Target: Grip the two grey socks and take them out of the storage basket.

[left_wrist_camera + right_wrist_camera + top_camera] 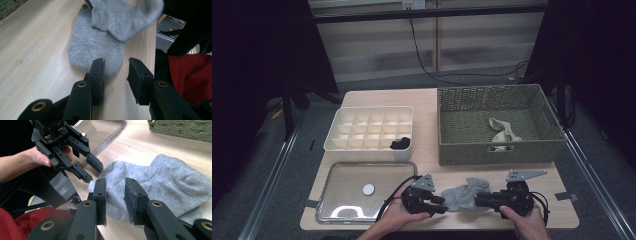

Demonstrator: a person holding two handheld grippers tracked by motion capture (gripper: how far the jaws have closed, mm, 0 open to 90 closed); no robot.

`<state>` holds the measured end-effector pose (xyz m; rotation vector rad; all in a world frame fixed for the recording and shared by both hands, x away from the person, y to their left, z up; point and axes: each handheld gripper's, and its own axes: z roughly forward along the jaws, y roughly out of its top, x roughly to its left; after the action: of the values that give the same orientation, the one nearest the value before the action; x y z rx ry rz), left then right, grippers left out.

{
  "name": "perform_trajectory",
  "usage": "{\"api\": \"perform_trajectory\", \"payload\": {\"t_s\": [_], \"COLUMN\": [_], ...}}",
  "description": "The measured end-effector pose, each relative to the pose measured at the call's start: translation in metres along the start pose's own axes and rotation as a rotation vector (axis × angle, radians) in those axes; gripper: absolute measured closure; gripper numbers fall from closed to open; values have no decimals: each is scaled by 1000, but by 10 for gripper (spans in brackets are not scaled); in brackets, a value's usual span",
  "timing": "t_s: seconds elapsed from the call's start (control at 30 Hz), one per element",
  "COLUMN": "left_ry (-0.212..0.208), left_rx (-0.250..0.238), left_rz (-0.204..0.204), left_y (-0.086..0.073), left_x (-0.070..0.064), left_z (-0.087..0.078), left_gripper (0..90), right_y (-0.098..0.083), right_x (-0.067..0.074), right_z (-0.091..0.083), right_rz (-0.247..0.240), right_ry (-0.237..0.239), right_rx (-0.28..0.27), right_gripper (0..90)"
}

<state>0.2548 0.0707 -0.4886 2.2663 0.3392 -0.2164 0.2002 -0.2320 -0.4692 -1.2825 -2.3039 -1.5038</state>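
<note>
- Grey sock point(463, 194): lies flat and partly folded on the counter point(432, 165) near its front edge, between the two grippers; probably spread here so it can be folded or rolled before being stored.
- Left gripper point(438, 202): jaws spread, pinching nothing; in the left gripper view the sock's rounded end point(100, 52) lies just ahead of the gap, reaching one jaw tip.
- Right gripper point(481, 199): jaws spread, not pressing; in the right gripper view the sock's edge point(162, 182) lies in and beyond the gap.
- Woven basket point(497, 122): holds a beige sock point(503, 131), apparently the supply.
- Divided box point(371, 127): one cell holds a dark bundle point(400, 144), the likely destination.
</note>
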Motion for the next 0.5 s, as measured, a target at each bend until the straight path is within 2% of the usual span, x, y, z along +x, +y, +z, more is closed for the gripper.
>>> {"api": "perform_trajectory", "payload": {"t_s": [0.1,0.17,0.33,0.4,0.5], "left_ry": [0,-1,-4,-4,-16], "left_rx": [10,-5,-5,12,-9], "left_rz": [2,-7,1,4,2], "left_y": [0,0,0,1,2], "left_x": [0,-1,-1,-1,-2], "left_z": [0,1,1,-1,0], "left_gripper": [652,652,652,654,674], "right_y": [-1,-1,0,1,5], "right_x": [-2,-6,-5,-7,-14], "right_z": [0,1,1,4,7], "right_rz": [8,10,7,6,-2], "right_ry": [-7,-12,-10,-15,-30], "right_rx": [6,9,6,16,22], "right_gripper": [732,743,751,751,751]}}
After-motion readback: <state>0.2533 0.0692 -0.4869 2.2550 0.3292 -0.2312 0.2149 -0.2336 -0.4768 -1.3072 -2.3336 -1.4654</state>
